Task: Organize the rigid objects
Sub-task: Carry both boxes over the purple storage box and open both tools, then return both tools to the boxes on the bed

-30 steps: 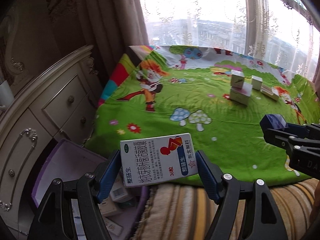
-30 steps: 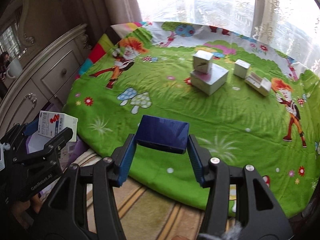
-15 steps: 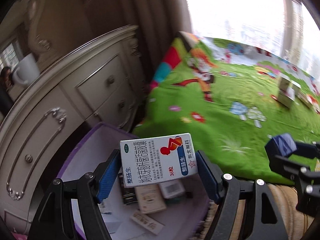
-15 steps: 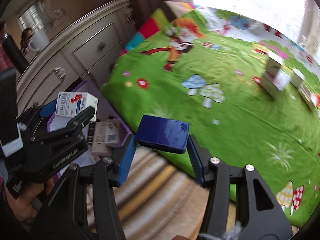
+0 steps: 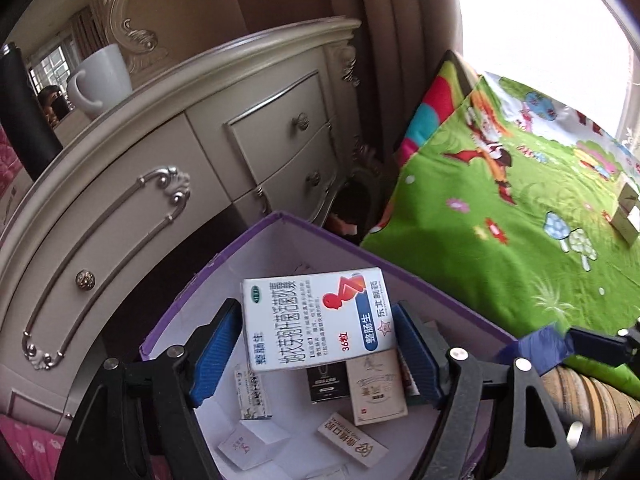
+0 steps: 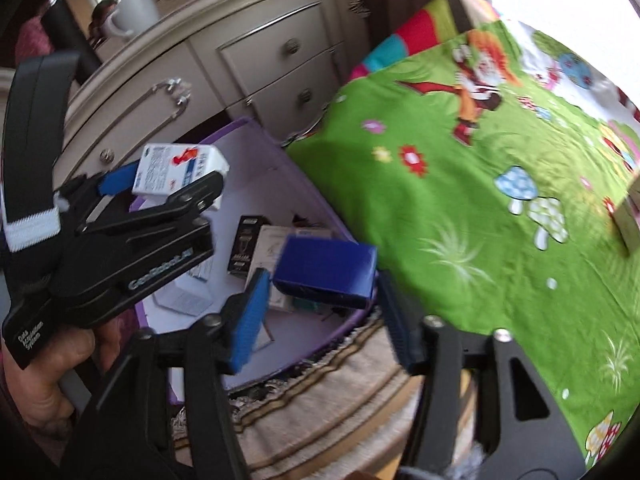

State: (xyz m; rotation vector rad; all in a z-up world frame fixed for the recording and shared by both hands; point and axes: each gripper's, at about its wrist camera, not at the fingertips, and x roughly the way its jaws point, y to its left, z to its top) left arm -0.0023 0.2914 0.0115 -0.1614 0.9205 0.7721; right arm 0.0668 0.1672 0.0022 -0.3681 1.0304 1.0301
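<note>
A green printed cloth [image 5: 500,260], smooth and covered with cartoon figures, flowers and mushrooms, spreads across the right under a bright window. Two pale cartons [image 5: 626,216] sit on it at the far edge. To the left stands a cream dresser [image 5: 200,160] with carved trim, curved silver handles and round knobs. A glossy white mug [image 5: 100,80] rests on its top.

Between dresser and cloth sits an open purple storage box [image 5: 332,236] with white inner walls. A flat litter of small cartons [image 5: 376,392] lies on its bottom. Beside its near rim lies a ribbed, striped fabric [image 6: 320,400].

The left claw [image 5: 316,310], black with blue ribbed pads, hangs over the storage box. It frames a white medicine carton [image 5: 316,320] end to end. Its jaws have just been opening, and I cannot tell whether the pads press on the carton. A hand [image 6: 44,380] grips its handle.

The right claw [image 6: 322,276] hovers at the storage box's near rim, its jaws just having widened. A glossy dark-blue box [image 6: 324,268] sits tilted between the pads, seemingly loose.
</note>
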